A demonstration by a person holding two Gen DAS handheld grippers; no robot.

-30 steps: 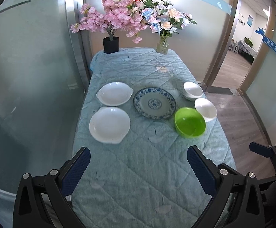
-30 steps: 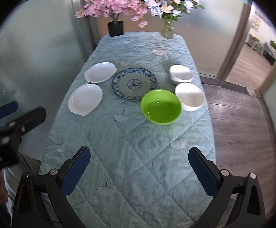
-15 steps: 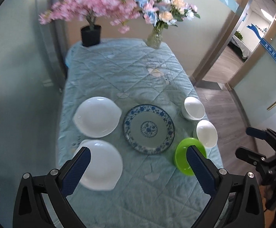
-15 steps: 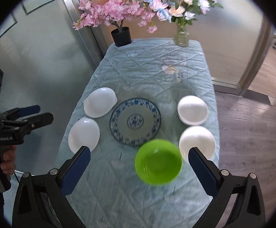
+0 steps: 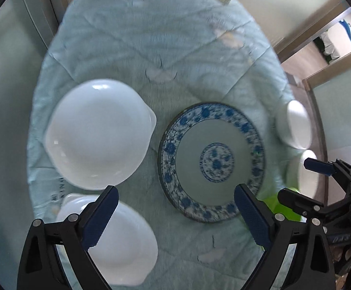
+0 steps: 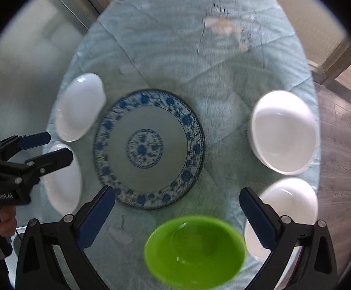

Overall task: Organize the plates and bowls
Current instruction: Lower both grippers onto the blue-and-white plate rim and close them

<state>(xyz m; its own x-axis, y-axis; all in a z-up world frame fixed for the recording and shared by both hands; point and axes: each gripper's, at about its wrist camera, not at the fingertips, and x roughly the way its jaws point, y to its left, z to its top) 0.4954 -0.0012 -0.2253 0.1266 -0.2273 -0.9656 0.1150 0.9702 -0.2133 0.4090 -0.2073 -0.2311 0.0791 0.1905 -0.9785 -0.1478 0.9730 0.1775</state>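
Both claws, left (image 5: 175, 215) and right (image 6: 177, 216), hang spread and empty above the surface (image 6: 165, 48). White plates (image 5: 98, 133) lie left of the blue-patterned plate (image 6: 149, 148), white bowls (image 6: 284, 131) right, green bowl (image 6: 194, 251) nearest.

Both wrist cams are looking steeply down at the table from close above, the left one sitting over the white dishes at 9 o'clock, the right one over the green bowl (image 6: 194, 251) at 6, and both are sharing the blue-patterned plate (image 5: 211, 159) mid-frame.
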